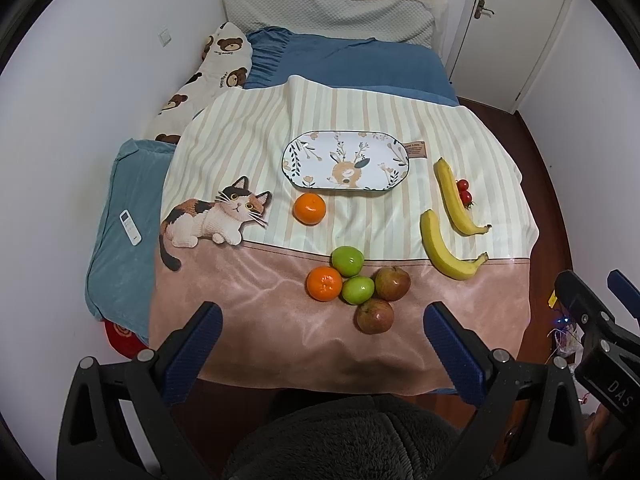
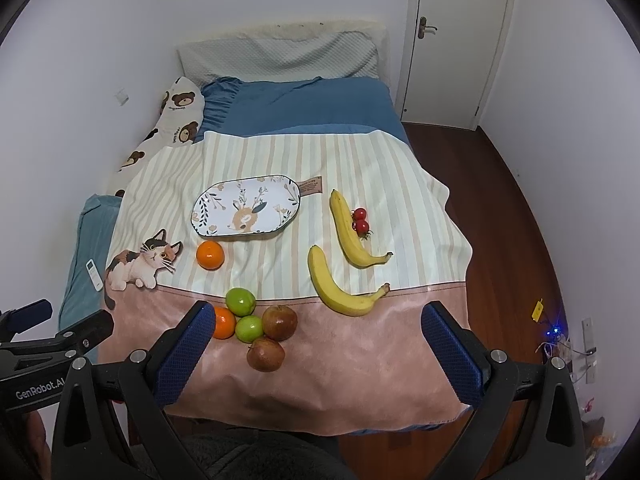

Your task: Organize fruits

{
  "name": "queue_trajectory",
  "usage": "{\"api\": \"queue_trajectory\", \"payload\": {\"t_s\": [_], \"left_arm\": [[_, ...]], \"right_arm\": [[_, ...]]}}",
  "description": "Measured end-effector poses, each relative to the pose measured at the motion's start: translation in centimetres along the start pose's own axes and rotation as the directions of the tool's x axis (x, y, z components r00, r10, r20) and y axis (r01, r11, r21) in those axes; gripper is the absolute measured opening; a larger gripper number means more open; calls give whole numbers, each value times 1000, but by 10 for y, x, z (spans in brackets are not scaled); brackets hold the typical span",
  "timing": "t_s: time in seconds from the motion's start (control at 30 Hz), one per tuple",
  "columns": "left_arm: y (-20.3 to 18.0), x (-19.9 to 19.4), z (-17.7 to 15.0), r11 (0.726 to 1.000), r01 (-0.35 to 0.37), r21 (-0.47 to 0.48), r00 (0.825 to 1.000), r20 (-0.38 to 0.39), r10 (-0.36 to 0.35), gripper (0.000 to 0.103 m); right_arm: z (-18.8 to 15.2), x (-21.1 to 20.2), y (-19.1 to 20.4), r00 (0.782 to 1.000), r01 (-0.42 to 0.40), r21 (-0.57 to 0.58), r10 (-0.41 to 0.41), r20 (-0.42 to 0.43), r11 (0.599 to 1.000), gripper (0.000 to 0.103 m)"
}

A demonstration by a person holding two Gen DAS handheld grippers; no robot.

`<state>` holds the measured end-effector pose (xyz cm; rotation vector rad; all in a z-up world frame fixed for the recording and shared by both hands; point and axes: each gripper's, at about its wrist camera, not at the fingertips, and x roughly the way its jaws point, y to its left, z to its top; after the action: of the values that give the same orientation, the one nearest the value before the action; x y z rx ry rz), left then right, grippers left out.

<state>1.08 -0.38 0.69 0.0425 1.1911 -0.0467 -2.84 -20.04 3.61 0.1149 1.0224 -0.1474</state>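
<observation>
On the right wrist view you can read "GenRobot.AI" in white on the black body of your left hand-held gripper [image 2: 28,312] at the left edge; the last letter runs out behind the other device. On the left wrist view, your right hand-held gripper [image 1: 596,292] carries the white letters "DAS", cut off. The brown tag [image 1: 415,150] beside the plate and the bear pillow [image 1: 224,64] bear print too small to read.

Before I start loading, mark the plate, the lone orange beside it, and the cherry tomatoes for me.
plate [image 1: 380,152]: left wrist view, on bare white surface right of the printed deer.
lone orange [image 1: 309,208]: left wrist view, middle of its peel.
cherry tomatoes [image 2: 361,221]: right wrist view, on the lower tomato of the cluster.
</observation>
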Motion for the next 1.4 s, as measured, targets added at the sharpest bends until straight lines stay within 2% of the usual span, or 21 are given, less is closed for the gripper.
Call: {"api": "queue_trajectory", "payload": {"t_s": [0.83,0.97,1.1,1.23,1.3,1.4], "left_arm": [[1,-2,0,1000,2,0,1000,2,-2,103],[1,-1,2,1000,3,-10,1000,-6,-3,103],[0,24,13,998,38,-45,997,-59,-41,103],[-10,76,32,993,98,-69,984,-142,-107,103],[-21,108,41,985,143,-92,967,-199,-159,103],[-40,153,50,968,208,-141,933,-270,-240,103]], "right_arm": [[0,-6,7,1000,-15,-16,15,0,1000,103],[2,6,7,1000,-22,-16,22,-17,1000,103],[4,29,-2,998,-46,8,47,-49,999,103],[8,65,-12,992,-90,-3,89,-87,996,103],[11,86,-22,989,-106,5,105,-105,994,103],[20,125,-37,988,-90,1,89,-130,996,103]]}}
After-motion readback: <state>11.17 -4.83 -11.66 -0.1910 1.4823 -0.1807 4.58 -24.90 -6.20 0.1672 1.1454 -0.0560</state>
